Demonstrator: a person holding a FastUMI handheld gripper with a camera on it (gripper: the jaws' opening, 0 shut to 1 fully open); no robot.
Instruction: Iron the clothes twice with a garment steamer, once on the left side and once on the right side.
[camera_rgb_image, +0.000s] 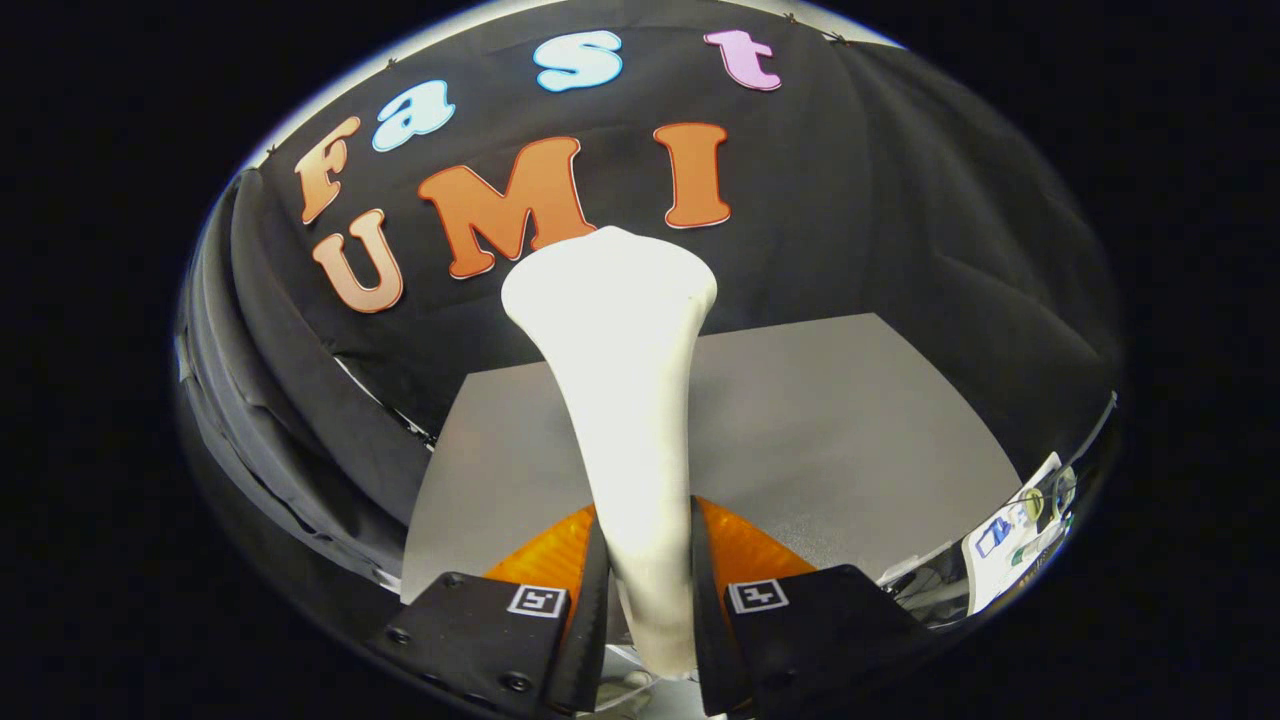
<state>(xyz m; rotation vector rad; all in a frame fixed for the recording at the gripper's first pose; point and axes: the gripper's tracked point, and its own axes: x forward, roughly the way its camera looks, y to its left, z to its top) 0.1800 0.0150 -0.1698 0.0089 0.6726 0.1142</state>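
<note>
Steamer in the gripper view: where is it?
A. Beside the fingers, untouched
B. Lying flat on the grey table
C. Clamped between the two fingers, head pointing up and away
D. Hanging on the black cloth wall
C: the white steamer stands between the fingers of the gripper, which press its handle from both sides.

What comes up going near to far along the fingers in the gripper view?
Gripper shut on the steamer handle → white steamer rising ahead between the fingers → grey table beyond → black cloth wall farthest.
</note>
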